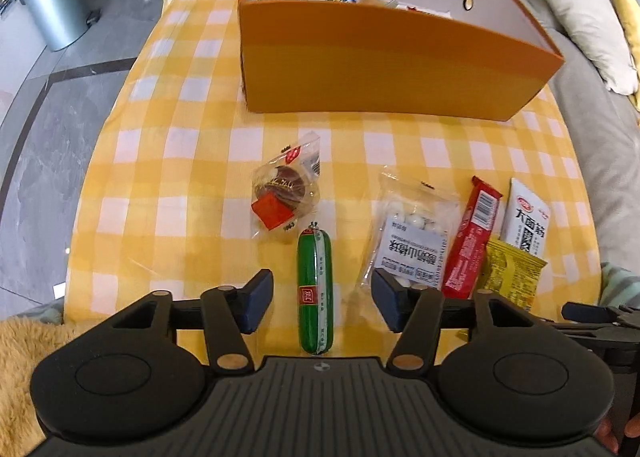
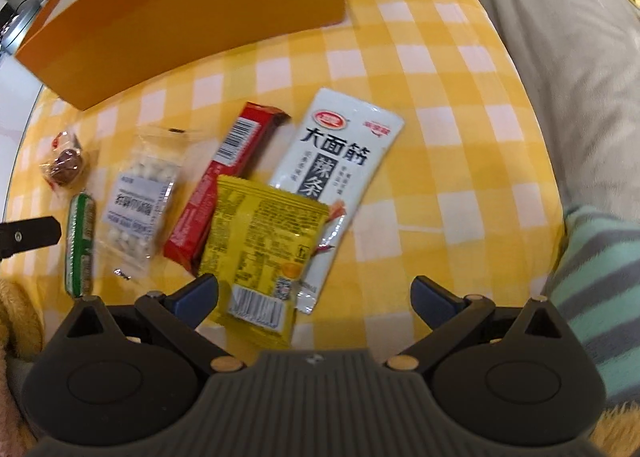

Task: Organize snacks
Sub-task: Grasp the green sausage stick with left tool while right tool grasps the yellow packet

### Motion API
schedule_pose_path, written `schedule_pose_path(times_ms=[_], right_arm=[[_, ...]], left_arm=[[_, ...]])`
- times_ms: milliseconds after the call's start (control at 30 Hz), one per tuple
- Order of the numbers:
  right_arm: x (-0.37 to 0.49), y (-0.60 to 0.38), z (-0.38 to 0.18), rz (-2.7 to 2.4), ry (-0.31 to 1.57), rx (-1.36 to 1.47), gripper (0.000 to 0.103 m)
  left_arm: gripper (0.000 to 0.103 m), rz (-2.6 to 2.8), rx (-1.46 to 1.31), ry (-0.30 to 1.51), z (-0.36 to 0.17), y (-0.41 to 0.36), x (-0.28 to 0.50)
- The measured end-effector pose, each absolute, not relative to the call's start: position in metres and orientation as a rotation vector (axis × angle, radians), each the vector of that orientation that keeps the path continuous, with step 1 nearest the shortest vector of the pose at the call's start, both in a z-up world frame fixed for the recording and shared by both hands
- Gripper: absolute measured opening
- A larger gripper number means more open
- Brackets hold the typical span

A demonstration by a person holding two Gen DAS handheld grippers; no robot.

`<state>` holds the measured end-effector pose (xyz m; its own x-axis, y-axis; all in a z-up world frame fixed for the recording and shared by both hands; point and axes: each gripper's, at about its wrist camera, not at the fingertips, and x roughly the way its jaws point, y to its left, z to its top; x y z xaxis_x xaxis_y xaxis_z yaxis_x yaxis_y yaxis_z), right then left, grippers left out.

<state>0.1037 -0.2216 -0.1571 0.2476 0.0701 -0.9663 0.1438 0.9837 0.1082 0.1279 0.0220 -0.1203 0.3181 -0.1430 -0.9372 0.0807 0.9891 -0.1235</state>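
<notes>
**Both hand-held grippers spread over the snack row**

Your left hand-held gripper [image 1: 323,299] points down at the counter [image 1: 168,161], jaws apart, with the green sausage [image 1: 315,289] lying between the pads; neither pad touches it. Just beyond it sits a clear pack with a brown cake [image 1: 284,193]. To the right lie the bag of white balls [image 1: 412,233], the red bar [image 1: 472,245], the yellow packet [image 1: 512,277] and the white pouch [image 1: 526,217].

Your right hand-held gripper [image 2: 316,293] is spread wide and grips nothing. The yellow packet [image 2: 260,249] lies just inside its left pad, overlapping the white pouch [image 2: 336,145] and the red bar [image 2: 224,177].

The orange box [image 1: 384,65] stands behind the row, with some snacks already inside.
</notes>
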Motion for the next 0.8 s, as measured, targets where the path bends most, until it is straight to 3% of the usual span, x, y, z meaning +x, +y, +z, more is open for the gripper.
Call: schedule_pose_path(times_ms=[200, 367, 800], right_arm=[[0.104, -0.22, -0.164, -0.051, 1.332, 0.184, 0.096], [0.106, -0.216, -0.166, -0.022, 1.326, 0.178, 0.083], [0.11, -0.219, -0.161, 0.101, 1.226, 0.276, 0.044]], left_arm=[[0.053, -0.154, -0.059, 1.247, -0.132, 0.019, 0.131], [0.04, -0.158, -0.073, 1.267, -0.14, 0.02, 0.134], [0.024, -0.146, -0.117, 1.267, -0.145, 0.03, 0.137]])
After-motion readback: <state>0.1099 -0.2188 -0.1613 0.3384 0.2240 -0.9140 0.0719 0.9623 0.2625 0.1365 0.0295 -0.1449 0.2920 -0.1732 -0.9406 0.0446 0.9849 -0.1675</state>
